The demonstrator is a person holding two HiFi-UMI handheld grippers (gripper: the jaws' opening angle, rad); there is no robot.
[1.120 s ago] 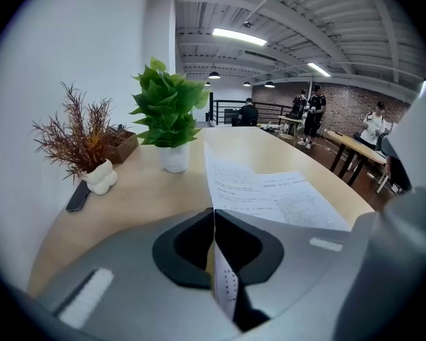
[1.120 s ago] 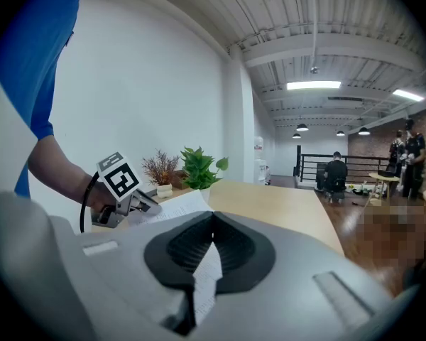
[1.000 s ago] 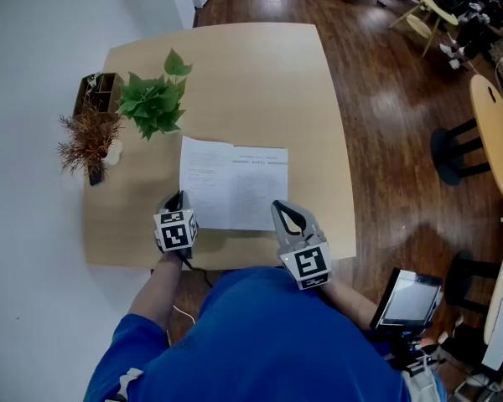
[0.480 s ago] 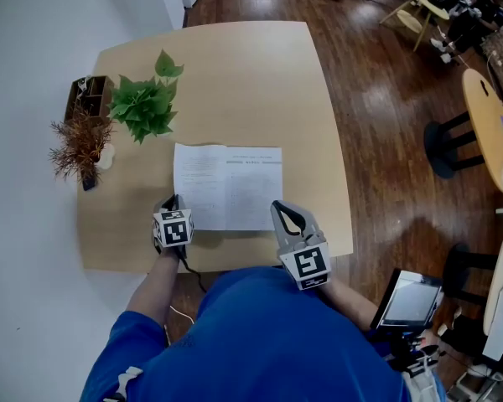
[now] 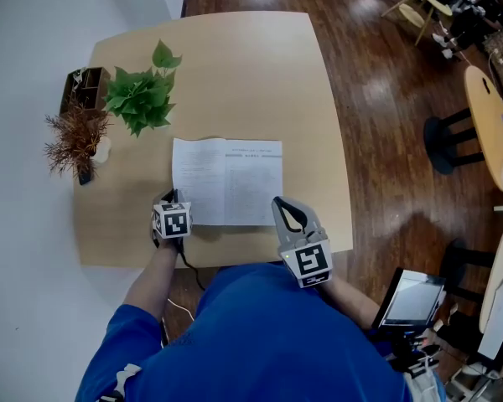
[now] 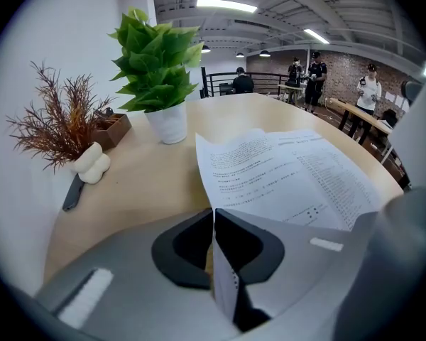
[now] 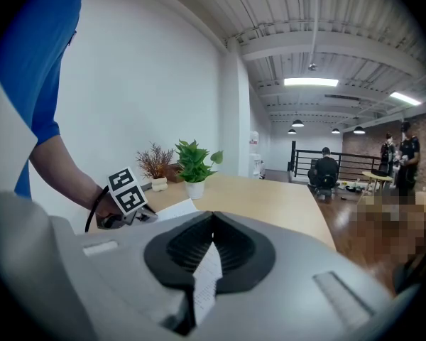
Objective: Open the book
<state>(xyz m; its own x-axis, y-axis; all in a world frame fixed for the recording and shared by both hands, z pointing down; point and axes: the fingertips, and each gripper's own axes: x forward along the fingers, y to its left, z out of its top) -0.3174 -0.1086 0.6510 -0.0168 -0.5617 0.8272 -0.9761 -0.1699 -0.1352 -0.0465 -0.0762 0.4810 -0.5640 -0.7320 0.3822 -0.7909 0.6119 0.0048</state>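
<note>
The book point(image 5: 226, 181) lies open on the table point(image 5: 235, 65), spread just ahead of both sets of jaws. The left gripper point(image 5: 173, 198), tilted steeply down, pinches its near left page edge. The right gripper point(image 5: 279, 203), held nearer level, pinches the near right edge.

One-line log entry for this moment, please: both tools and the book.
left tool: shut on book, near-left corner | right tool: shut on its near-right corner | book: spread open on table
</note>
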